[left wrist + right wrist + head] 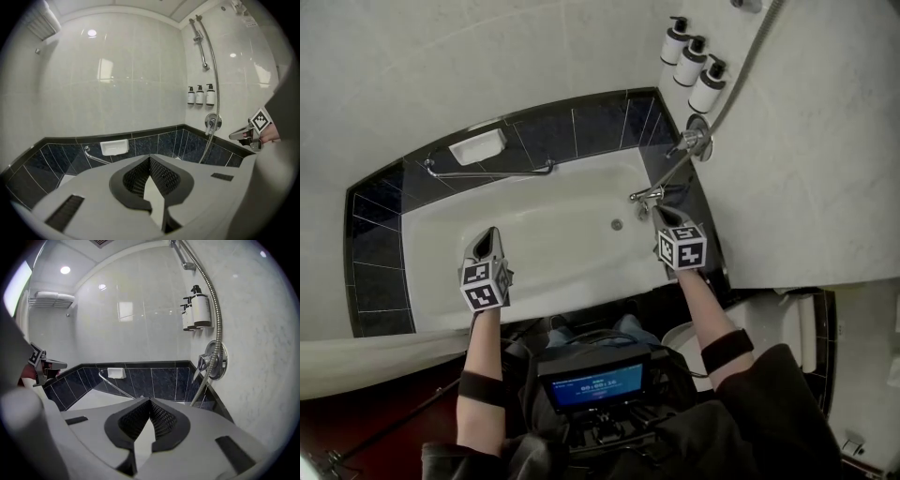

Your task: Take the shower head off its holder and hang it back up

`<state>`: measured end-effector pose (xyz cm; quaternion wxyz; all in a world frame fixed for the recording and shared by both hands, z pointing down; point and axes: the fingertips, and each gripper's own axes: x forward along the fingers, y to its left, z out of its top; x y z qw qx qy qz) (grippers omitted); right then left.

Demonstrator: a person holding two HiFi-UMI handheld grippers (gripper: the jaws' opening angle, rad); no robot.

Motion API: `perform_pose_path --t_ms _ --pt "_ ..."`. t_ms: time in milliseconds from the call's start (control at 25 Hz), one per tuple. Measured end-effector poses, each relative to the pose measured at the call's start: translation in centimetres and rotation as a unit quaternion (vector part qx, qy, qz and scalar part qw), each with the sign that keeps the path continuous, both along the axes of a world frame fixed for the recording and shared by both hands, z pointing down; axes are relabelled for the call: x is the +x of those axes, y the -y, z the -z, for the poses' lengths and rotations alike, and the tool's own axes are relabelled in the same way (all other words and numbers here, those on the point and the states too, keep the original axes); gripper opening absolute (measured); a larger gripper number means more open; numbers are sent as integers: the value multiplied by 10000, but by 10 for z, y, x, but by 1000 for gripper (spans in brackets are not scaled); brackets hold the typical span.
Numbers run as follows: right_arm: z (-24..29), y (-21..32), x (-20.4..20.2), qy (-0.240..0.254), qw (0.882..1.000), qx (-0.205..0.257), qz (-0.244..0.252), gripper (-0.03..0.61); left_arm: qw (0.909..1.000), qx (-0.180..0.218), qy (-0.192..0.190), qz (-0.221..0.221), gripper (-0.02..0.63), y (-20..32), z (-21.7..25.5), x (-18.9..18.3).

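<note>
A chrome shower hose [748, 64] climbs the right wall from the round valve [697, 141] and leaves the head view at the top. In the left gripper view the hose [216, 70] arcs up to the top of a slide rail [202, 47]; I cannot make out the shower head itself. My left gripper [490, 234] is over the white bathtub [441, 244], shut and empty [150, 159]. My right gripper [661, 214] is by the tap spout, also shut with nothing in it [150, 401], a little below and left of the valve [213, 359].
Three pump bottles [692, 61] hang on the right wall above the valve. A soap dish [476, 147] and grab bar [487, 172] sit on the dark tiled far ledge. A tap spout [645, 194] juts over the tub. A toilet [769, 323] is at the right, a shower curtain [375, 361] at the lower left.
</note>
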<state>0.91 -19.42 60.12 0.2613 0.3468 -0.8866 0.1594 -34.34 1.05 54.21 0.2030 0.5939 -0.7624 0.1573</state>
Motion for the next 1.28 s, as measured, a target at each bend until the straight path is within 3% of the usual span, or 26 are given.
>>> perform_pose_path --t_ms 400,800,1040,1280 --pt "-7 -8 7 -75 10000 19 43 23 9999 155 21 29 0 -14 10 1" --pt "-27 -17 29 -130 9995 -231 -151 23 9986 -145 161 -474 2 5 -11 24" --pt "-47 -22 49 -162 9983 -435 -339 23 9897 -588 63 -1302 27 39 -32 80" --pt "-78 -24 67 -205 9955 -612 -689 23 9682 -1082 -157 -2250 121 78 -81 138"
